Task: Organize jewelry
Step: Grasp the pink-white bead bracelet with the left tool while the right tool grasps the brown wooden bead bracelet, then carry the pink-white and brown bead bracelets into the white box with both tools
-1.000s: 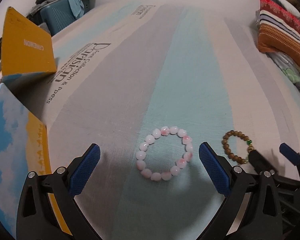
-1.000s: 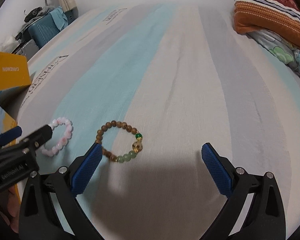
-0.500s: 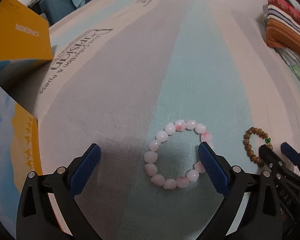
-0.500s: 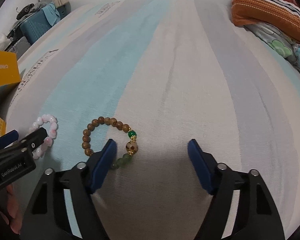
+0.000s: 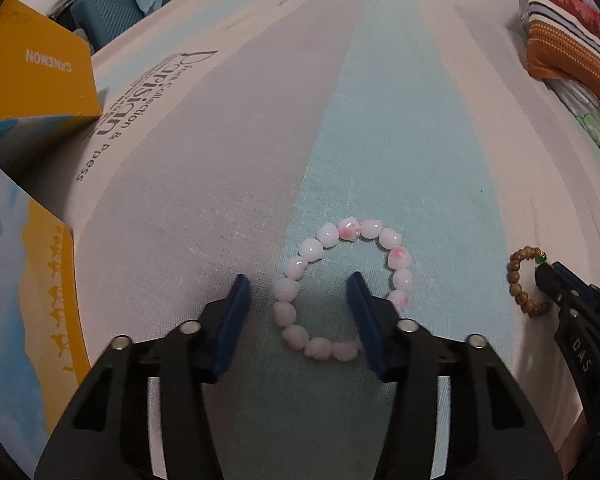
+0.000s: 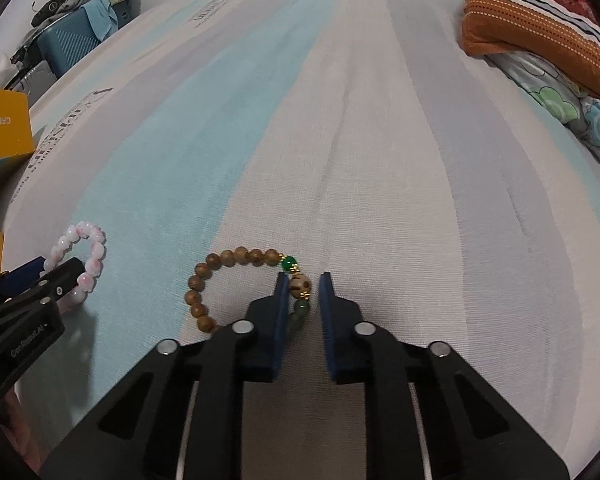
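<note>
**Both grippers closing on a bracelet each**

The left gripper [image 5: 298,304] straddles the near-left arc of the pink bracelet [image 5: 342,288], which lies flat on the striped bed sheet [image 5: 400,120]. Its jaws are parted, one outside the ring and one inside it, with the beads between them not yet pinched.

The right gripper [image 6: 303,304] sits over the brown bracelet [image 6: 248,292], just beside the pink one on the same sheet. Its jaws are narrowed around the patterned cream bead, though a thin gap shows on the right side, so contact is probably partial at best; I cannot tell whether the grip is made.

To do this step well, each gripper likely needs to press its tips lightly into the soft sheet so the pads catch the beads at mid-height, not skim over them. Round beads may roll or squirt sideways, so closing slowly and squarely across the strand seems wise. The yellow box [image 5: 36,80] to the left looks a plausible destination.
</note>
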### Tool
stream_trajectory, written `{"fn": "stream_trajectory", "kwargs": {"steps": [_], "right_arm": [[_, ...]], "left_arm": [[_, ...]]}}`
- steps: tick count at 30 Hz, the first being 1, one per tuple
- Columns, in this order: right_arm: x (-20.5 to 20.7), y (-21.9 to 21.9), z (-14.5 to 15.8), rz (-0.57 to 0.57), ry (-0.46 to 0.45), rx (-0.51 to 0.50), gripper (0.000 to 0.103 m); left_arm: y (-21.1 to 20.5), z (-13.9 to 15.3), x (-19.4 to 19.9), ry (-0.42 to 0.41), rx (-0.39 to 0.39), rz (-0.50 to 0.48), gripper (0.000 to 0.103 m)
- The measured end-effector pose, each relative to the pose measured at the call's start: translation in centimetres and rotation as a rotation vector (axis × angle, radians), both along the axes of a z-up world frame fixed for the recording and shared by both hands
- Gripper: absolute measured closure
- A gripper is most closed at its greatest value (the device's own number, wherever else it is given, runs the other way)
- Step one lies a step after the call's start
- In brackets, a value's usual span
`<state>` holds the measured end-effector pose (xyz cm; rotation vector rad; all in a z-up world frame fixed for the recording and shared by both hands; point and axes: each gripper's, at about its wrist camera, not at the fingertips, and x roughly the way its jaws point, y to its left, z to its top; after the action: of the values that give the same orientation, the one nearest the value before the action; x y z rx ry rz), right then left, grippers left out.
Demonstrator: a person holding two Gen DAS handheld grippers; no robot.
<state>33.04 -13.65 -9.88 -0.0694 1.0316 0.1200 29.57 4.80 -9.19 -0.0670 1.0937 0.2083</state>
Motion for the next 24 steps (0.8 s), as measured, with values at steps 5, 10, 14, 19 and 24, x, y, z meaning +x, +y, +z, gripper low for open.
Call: {"fn": "stream_trajectory", "kwargs": {"steps": [5, 10, 14, 19, 24], "right_arm": [[-0.1, -0.1, 0.0, 0.008, -0.006, 0.002, 0.092], [-0.2, -0.3, 0.2, 0.024, -0.009, 0.012, 0.092], [-0.3, -0.5, 0.6, 0.032, -0.011, 0.025, 0.092], [-0.8, -0.5, 1.6, 0.045, -0.028, 0.043, 0.092], [-1.6, -0.2, 3.5, 0.056, -0.067, 0.067, 0.092]], "left_arm": [[0.0, 0.2, -0.1, 0.012, 0.001, -0.005, 0.08], [0.2, 0.4, -0.1, 0.01, -0.002, -0.008, 0.091], [0.2, 1.3, -0.3, -0.019, -0.015, -0.018, 0.092], [-0.3, 3.6, -1.4, -0.074, -0.041, -0.043, 0.092], [-0.8, 4.9, -2.7, -0.097, -0.073, -0.08, 0.092]]}}
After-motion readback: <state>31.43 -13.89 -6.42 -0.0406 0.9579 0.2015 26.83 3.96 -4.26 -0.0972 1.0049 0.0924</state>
